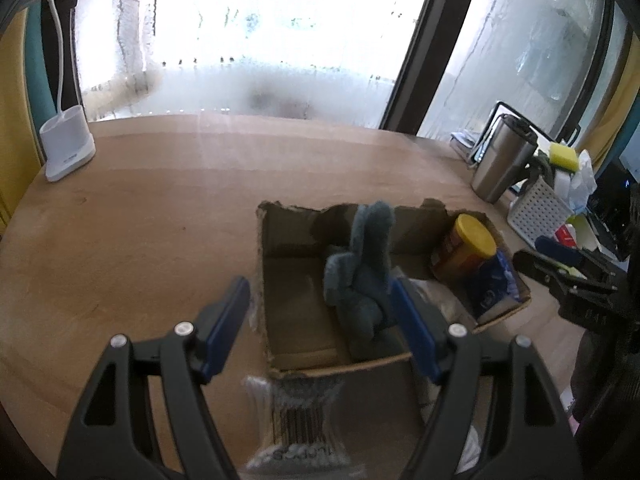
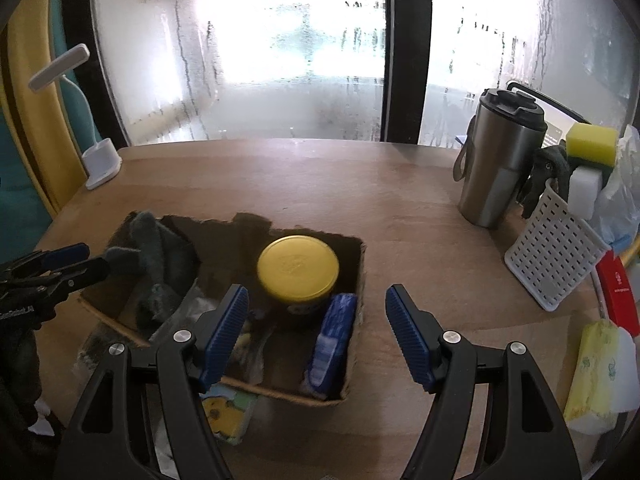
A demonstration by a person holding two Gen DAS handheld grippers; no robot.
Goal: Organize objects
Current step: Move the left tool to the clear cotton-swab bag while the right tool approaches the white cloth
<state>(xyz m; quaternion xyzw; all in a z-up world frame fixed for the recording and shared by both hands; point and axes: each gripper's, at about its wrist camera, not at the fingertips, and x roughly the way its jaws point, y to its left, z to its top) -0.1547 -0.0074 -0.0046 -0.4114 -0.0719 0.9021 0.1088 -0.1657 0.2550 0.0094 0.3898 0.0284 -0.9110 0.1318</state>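
The left gripper (image 1: 320,312) is released, nothing between its pads; its right pad stands just beside a grey-blue cloth (image 1: 362,268). The right gripper (image 2: 316,332) is likewise released and empty. Beyond both sits an open cardboard box (image 2: 356,280) on the wooden table (image 2: 320,176). The box holds the cloth, a yellow-lidded jar (image 2: 298,268) and a blue packet (image 2: 332,340). Further right stand a steel tumbler (image 2: 496,160) and a white perforated basket (image 2: 552,252).

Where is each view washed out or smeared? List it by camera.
Left wrist view: window blown white, glare streak on table, packet below the gripper blurred. Right wrist view: window overexposed, table edge bowed by the fisheye, cardboard box interior shadowed.
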